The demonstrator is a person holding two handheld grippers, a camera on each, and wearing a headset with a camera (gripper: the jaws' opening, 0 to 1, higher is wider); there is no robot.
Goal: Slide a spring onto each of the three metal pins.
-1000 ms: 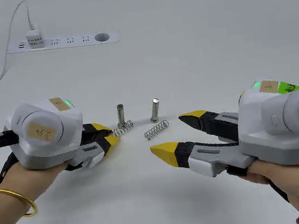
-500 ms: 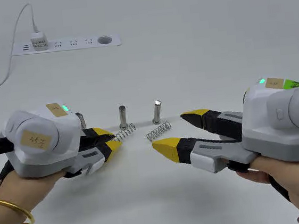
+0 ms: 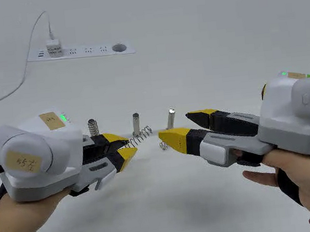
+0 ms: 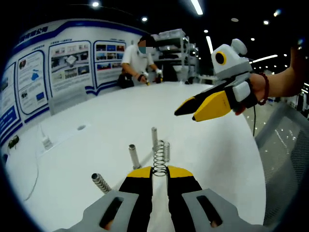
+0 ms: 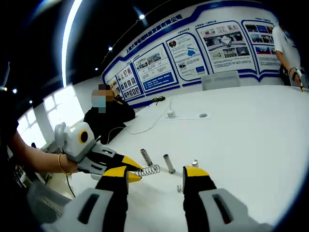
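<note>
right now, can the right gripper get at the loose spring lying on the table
Probably yes. The right gripper is open, and the loose spring lies just ahead between its jaws, unblocked. The left gripper, shut on a second spring, is off to one side.

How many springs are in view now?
3. One spring sleeves the leftmost pin; a second spring is clamped in the left gripper; a third spring lies by the right gripper, partly hidden.

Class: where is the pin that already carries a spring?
In the head view, the pin stands leftmost of the three, just beyond the left gripper and left of the middle pin.
</note>
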